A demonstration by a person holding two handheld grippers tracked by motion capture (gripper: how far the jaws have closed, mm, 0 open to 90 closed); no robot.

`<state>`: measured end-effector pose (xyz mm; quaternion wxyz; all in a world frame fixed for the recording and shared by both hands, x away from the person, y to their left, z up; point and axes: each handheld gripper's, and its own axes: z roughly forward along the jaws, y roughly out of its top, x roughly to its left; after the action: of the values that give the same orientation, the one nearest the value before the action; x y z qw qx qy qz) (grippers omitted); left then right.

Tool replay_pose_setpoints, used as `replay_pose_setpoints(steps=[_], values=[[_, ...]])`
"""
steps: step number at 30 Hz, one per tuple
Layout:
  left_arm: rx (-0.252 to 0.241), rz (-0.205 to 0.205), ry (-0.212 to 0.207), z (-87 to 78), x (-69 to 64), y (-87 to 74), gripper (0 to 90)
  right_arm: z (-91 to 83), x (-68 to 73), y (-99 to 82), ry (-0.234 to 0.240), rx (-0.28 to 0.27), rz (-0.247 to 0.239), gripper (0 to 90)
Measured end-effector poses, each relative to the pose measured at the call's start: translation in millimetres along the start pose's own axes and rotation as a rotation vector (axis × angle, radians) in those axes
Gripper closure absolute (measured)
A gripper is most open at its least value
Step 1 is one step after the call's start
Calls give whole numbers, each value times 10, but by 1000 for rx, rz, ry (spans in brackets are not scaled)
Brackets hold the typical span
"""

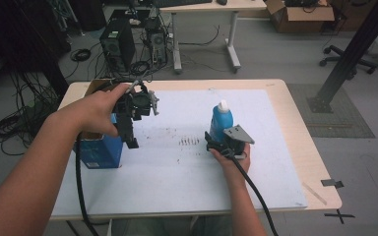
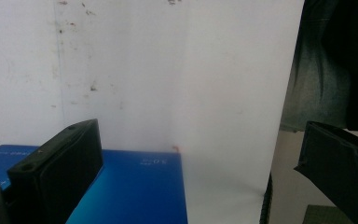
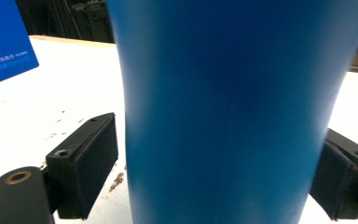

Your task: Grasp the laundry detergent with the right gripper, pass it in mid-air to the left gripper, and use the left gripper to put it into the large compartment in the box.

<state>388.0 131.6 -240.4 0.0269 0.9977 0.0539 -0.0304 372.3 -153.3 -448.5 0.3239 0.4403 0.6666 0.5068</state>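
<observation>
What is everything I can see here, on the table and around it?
Bottle: one, blue with a white cap, upright on the sheet, between the right jaws.
Box: one, blue, open top, at the table's left edge.
Sheet: one, white, speckled, covering the table.
Table: one, pale wood.
Computer towers: two, black, on the floor beyond.
Cardboard box: one, brown, far right.
Left hand-held gripper: one, black, above the blue box, jaws apart.
Right hand-held gripper: one, black, at the bottle's base.
</observation>
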Motion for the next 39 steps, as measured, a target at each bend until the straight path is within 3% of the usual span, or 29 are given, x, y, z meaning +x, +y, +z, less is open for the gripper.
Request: replay_pose_setpoints(steps=[19,32,39], values=[[2,2,2,11,1,3,2,-2,9,-46,8,-3,12,206],[6,4,4,17,9,-4,1,-4,5,-68,-14,-13,10,400],[8,9,3,26,7,19,1,-4,14,-80,-29,-21,4,412]])
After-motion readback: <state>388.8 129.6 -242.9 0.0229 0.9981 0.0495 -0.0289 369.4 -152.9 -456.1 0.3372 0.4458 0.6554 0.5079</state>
